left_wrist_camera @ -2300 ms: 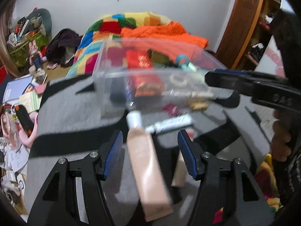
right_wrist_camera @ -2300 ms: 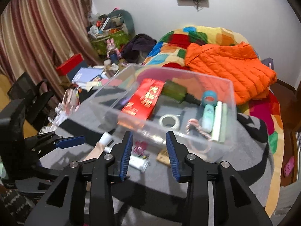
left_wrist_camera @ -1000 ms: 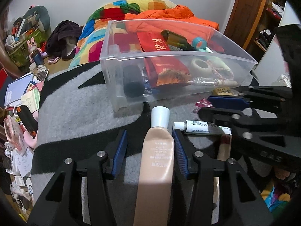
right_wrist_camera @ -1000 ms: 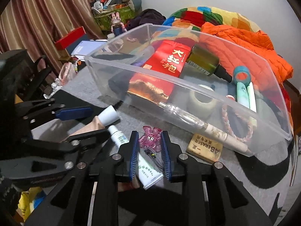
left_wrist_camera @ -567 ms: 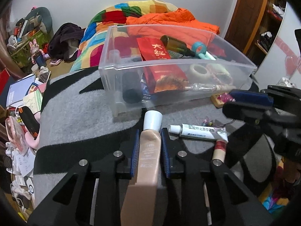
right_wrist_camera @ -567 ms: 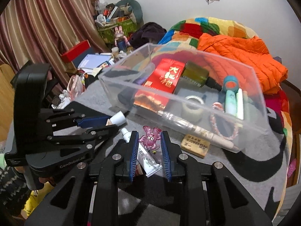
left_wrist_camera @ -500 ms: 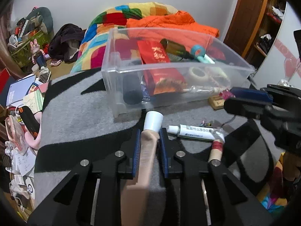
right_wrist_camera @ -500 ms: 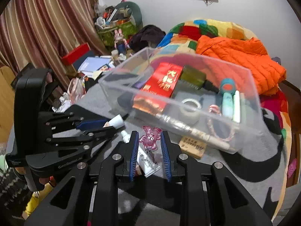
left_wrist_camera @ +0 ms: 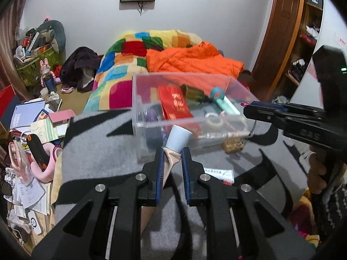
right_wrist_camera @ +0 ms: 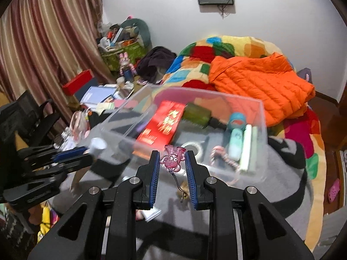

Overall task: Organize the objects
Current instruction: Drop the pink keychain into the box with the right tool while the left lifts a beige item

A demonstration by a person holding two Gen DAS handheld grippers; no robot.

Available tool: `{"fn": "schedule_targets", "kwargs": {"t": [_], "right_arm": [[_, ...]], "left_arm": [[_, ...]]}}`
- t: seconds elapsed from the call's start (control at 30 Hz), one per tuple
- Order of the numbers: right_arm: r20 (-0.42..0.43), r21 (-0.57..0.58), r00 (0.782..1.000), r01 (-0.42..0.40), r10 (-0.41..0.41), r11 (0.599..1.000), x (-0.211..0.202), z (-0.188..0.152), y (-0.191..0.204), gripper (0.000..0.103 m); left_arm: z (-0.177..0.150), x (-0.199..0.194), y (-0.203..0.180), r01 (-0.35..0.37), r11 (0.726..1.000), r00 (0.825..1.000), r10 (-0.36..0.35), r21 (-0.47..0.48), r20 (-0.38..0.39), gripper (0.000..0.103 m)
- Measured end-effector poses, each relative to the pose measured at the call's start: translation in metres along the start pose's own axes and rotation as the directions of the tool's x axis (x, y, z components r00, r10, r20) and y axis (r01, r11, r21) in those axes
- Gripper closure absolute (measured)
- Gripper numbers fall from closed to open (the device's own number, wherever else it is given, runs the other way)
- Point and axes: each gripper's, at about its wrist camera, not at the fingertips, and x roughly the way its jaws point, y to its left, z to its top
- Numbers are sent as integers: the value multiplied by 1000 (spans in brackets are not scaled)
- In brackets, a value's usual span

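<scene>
Left gripper (left_wrist_camera: 171,162) clamps a beige cosmetic tube (left_wrist_camera: 170,159) with white cap, lifted just before the clear plastic bin (left_wrist_camera: 195,121). Right gripper (right_wrist_camera: 171,162) pinches a pink charm (right_wrist_camera: 172,158) near the bin's front wall. Red packet (right_wrist_camera: 162,123) inside has gold characters, blurred. A white tube (left_wrist_camera: 218,172) lies on the grey blanket (left_wrist_camera: 97,151), print unreadable.

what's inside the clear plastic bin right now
The clear bin holds a red packet, a dark green bottle, a tape roll, a teal tube and a braided cord. Its left end is blurred.

Gold Chinese chars, red packet (right_wrist_camera: 161,123)
</scene>
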Motion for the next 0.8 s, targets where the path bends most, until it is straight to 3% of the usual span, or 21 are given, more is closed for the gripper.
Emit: {"fn": "schedule_targets", "kwargs": {"t": [0.13, 0.2, 0.37, 0.63, 0.7, 0.8], "right_arm": [[1, 26, 999, 38, -38, 999, 9, 13, -12, 81], [-8, 34, 999, 53, -53, 998, 18, 19, -17, 81], [-75, 31, 994, 76, -74, 997, 41, 18, -20, 79], [-19, 18, 996, 88, -87, 996, 13, 7, -24, 67], [-15, 24, 996, 86, -86, 996, 7, 6, -27, 65], [-12, 28, 997, 77, -76, 997, -4, -1, -31, 62]], "left_arm": [[13, -7, 1, 7, 1000, 999, -7, -10, 36, 89], [21, -9, 1, 11, 1000, 998, -10, -14, 55, 97], [45, -6, 2, 19, 999, 997, -17, -28, 82, 98], [39, 8, -1, 33, 999, 999, -33, 1, 38, 97], [29, 13, -4, 37, 999, 999, -38, 28, 4, 93], [13, 21, -10, 42, 996, 998, -38, 76, -47, 78]]}}
